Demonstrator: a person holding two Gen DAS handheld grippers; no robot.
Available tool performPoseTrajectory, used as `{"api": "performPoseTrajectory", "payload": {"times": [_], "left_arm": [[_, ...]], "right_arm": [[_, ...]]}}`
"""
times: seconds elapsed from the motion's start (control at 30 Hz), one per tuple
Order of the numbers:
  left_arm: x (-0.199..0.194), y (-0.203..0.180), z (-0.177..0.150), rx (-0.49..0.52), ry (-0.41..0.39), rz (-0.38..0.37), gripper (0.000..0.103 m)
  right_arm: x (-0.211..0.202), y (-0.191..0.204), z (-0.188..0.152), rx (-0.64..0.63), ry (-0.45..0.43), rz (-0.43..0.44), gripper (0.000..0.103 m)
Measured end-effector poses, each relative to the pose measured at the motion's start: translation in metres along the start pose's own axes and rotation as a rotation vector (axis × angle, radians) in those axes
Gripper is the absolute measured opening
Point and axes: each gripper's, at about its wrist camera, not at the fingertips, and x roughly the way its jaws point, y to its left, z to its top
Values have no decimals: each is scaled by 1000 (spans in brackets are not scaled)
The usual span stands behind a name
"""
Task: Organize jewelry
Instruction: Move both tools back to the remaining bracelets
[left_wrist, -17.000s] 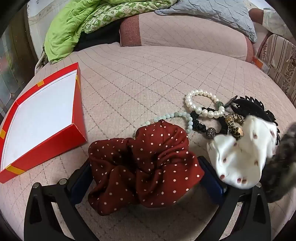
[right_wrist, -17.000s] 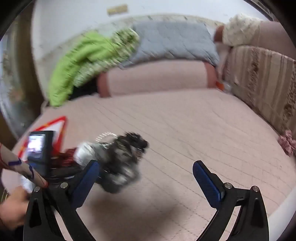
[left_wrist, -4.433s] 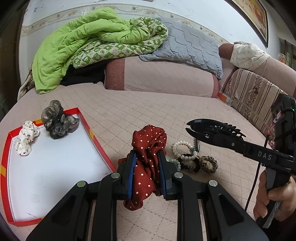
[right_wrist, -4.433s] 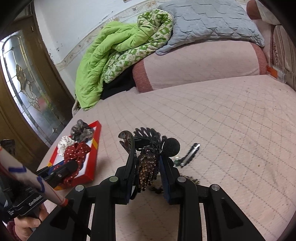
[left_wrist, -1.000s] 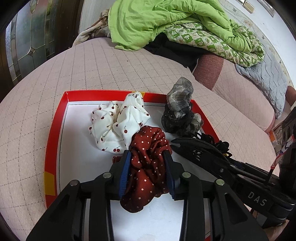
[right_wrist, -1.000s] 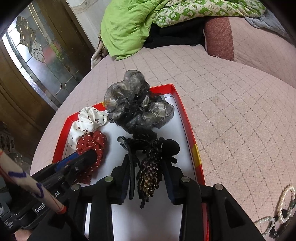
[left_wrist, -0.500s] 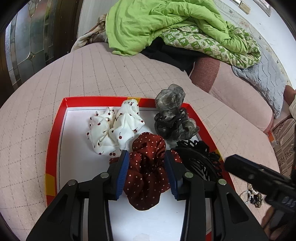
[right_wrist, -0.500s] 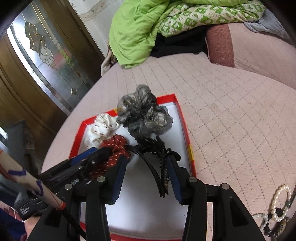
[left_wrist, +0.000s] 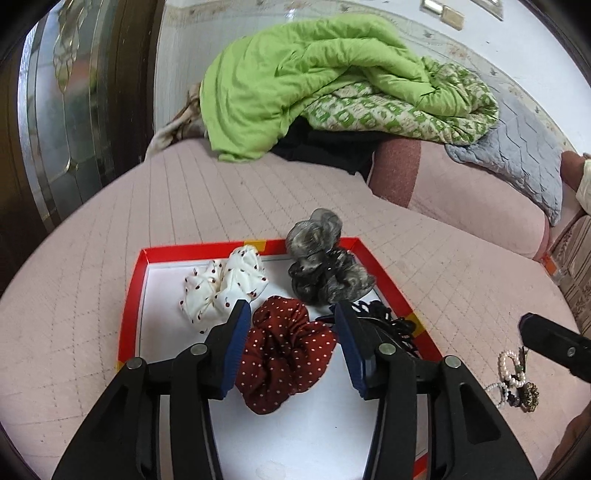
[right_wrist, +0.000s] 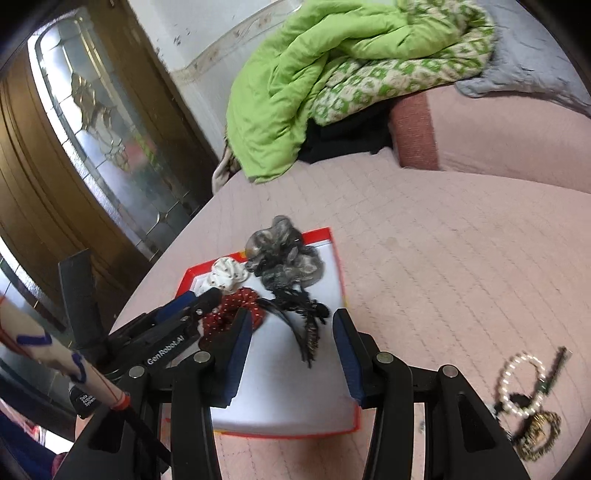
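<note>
A red-rimmed white tray (left_wrist: 135, 291) (right_wrist: 341, 280) lies on the pink bed. In it lie a white cherry-print scrunchie (left_wrist: 225, 286) (right_wrist: 227, 277), a grey scrunchie (left_wrist: 325, 266) (right_wrist: 284, 258), a dark red dotted scrunchie (left_wrist: 286, 350) (right_wrist: 231, 308) and a black hair claw (left_wrist: 388, 319) (right_wrist: 301, 306). My left gripper (left_wrist: 291, 328) is open, its pads either side of the red scrunchie. My right gripper (right_wrist: 291, 332) is open and empty just behind the black claw. A pearl bracelet with other beaded pieces (left_wrist: 511, 373) (right_wrist: 522, 384) lies on the bed right of the tray.
A green quilt (left_wrist: 314, 85) and a grey pad (left_wrist: 517, 158) are heaped on a pink bolster (left_wrist: 461, 195) at the back. A wooden door with patterned glass (right_wrist: 85, 147) stands to the left. The right gripper's body (left_wrist: 554, 345) shows at the right edge.
Both grippers have opened and drawn back a little. The red scrunchie and the black claw now lie loose in the tray.
</note>
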Motion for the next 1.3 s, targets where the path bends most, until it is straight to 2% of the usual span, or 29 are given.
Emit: {"api": "performPoseTrajectory", "payload": {"times": [0.13, 0.3, 0.43, 0.53, 0.7, 0.8, 0.87, 0.93, 1.03, 1.1, 1.17, 1.23, 1.3], "left_arm": [[-13, -15, -3, 46, -46, 22, 48], [-30, -37, -10, 101, -112, 31, 60], [-38, -56, -17, 133, -137, 17, 61], [-43, -73, -24, 153, -139, -8, 61], [-55, -103, -41, 162, -101, -118, 61], [-58, -123, -57, 183, -68, -181, 61], [-58, -137, -67, 212, -45, -208, 61], [-58, -149, -76, 243, -39, -206, 61], [-54, -163, -83, 283, -30, -195, 61], [-52, -164, -85, 285, -24, -197, 61], [-50, -167, -85, 286, -20, -202, 61], [-49, -169, -86, 288, -17, -207, 61], [-46, -171, -86, 295, -12, -213, 61]], "right_arm": [[-25, -14, -7, 19, -36, -12, 49], [-59, -42, -21, 33, -74, -30, 50], [-89, -78, -35, 73, -99, -65, 50], [-110, -111, -48, 131, -125, -75, 50], [-131, -162, -80, 225, -151, -91, 61], [-124, -191, -97, 303, -77, -176, 61], [-118, -211, -101, 389, -22, -161, 58], [-119, -217, -101, 400, -18, -196, 56], [-109, -214, -99, 337, 41, -268, 55], [-98, -211, -99, 297, 90, -285, 50], [-86, -205, -101, 219, 143, -360, 42], [-75, -206, -101, 167, 186, -398, 35], [-72, -202, -101, 120, 193, -433, 28]]}}
